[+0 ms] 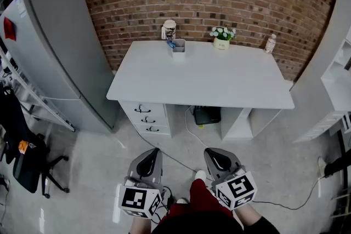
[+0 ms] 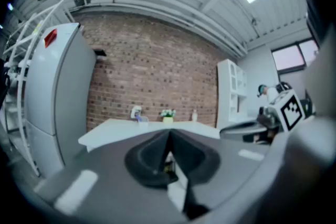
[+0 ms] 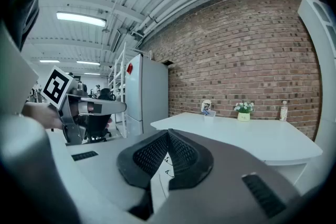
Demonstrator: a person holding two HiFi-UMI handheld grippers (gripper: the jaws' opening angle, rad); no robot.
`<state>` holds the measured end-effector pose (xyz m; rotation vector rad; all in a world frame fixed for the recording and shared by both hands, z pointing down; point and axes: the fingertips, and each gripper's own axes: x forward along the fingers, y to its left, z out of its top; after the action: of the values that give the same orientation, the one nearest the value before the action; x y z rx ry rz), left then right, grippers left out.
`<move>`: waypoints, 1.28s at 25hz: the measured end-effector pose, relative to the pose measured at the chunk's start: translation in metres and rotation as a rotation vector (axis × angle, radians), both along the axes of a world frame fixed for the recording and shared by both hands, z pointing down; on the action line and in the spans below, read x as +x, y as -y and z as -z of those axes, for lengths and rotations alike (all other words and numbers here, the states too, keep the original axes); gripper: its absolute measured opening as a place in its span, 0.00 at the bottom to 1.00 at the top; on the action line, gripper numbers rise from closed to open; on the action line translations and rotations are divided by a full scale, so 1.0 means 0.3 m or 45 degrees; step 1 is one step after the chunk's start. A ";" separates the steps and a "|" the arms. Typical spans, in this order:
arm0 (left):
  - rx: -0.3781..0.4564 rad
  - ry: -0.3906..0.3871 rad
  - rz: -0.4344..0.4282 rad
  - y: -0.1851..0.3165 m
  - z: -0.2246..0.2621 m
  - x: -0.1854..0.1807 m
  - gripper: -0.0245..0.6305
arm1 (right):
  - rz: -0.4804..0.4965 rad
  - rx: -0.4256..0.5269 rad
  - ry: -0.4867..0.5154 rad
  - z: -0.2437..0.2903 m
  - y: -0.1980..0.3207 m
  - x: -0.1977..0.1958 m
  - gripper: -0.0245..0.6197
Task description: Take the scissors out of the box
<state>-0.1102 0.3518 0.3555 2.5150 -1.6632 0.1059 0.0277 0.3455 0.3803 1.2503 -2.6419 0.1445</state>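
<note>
the left gripper (image 1: 150,154) and right gripper (image 1: 214,154) hang low by the person's legs, well apart from the worktop (image 1: 203,79), probably because the approach has not begun. both pairs of jaws are pressed together on nothing, which only the gripper views show. the scissors (image 1: 171,43) stand in the box (image 1: 179,47) at the worktop's far edge, clearest in the head view.

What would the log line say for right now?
stage: not started | left gripper: shut, empty | right gripper: shut, empty | scissors: in box on desk, far off
</note>
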 end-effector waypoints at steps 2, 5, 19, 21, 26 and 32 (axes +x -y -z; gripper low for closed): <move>0.004 -0.005 -0.005 0.017 0.000 0.012 0.04 | -0.008 0.010 0.006 -0.002 0.020 0.015 0.05; 0.005 0.003 -0.011 0.042 -0.004 0.028 0.04 | -0.027 0.014 0.015 -0.007 0.051 0.036 0.05; -0.027 0.030 -0.007 0.286 -0.070 0.067 0.04 | -0.025 -0.007 0.059 -0.028 0.299 0.076 0.05; -0.034 0.029 0.003 0.331 -0.073 0.067 0.04 | -0.010 -0.013 0.060 -0.029 0.344 0.075 0.05; -0.048 0.020 0.027 0.451 -0.084 0.076 0.04 | 0.032 -0.020 0.074 -0.035 0.461 0.078 0.05; -0.065 0.023 0.063 0.578 -0.100 0.085 0.04 | 0.057 -0.032 0.089 -0.037 0.597 0.098 0.05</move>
<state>-0.0848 0.1784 0.3856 2.4409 -1.7060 0.1650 0.0573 0.1663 0.3913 1.1987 -2.7161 0.2178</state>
